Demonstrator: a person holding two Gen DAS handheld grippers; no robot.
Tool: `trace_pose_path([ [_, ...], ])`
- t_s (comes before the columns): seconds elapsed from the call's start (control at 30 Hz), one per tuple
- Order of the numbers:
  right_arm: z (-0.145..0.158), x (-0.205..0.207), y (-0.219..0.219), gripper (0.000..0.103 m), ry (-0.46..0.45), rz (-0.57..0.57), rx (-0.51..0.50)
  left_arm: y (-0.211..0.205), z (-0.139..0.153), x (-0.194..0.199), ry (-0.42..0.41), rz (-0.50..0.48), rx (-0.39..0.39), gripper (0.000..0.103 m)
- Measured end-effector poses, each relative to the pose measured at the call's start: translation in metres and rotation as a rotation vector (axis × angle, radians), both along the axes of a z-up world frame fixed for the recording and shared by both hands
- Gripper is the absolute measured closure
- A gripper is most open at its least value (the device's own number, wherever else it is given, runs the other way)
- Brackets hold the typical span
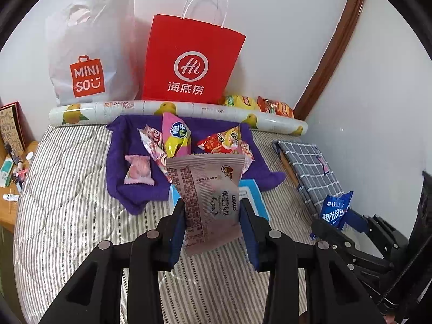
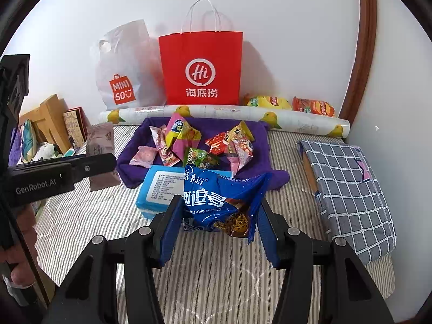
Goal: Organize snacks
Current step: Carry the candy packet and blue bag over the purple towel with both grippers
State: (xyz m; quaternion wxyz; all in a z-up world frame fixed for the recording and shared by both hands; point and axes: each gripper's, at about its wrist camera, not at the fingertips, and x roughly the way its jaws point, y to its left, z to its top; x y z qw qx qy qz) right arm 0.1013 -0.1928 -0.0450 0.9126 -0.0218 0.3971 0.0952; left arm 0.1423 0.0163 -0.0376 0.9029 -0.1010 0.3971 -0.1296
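My left gripper point(image 1: 213, 216) is shut on a pale pink snack packet point(image 1: 208, 197), held upright above the striped bed; the packet also shows in the right wrist view point(image 2: 101, 151). My right gripper point(image 2: 216, 213) is shut on a blue cookie bag point(image 2: 218, 202), also seen in the left wrist view point(image 1: 334, 210). Ahead, a purple cloth point(image 1: 121, 186) point(image 2: 135, 159) holds several small snack packets point(image 1: 175, 137) point(image 2: 183, 135). A light blue pack point(image 2: 159, 189) lies at the cloth's near edge.
A red paper bag point(image 1: 189, 62) point(image 2: 201, 67) and a white Miniso bag point(image 1: 89, 54) point(image 2: 121, 78) stand against the wall behind a rolled printed sheet point(image 1: 216, 110). Two chip bags point(image 2: 291, 104) lie back right. A checked folded bundle point(image 2: 351, 189) lies right. A cluttered wooden shelf point(image 1: 10, 162) is left.
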Motion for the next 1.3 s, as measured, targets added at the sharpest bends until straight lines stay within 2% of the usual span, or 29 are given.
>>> trace_pose_path([
  [0.6,0.011,0.047,-0.007,0.05,-0.025,-0.03,0.016,-0.003,0.017,0.044,-0.02,-0.037,0.014,0.066],
  [0.93,0.013,0.086,-0.006,0.05,-0.027,-0.03,0.005,0.01,0.025,0.08,-0.027,0.005,0.025,0.067],
  [1.3,0.004,0.128,0.002,0.05,-0.023,-0.015,-0.014,0.029,0.012,0.124,0.017,0.056,0.003,0.067],
])
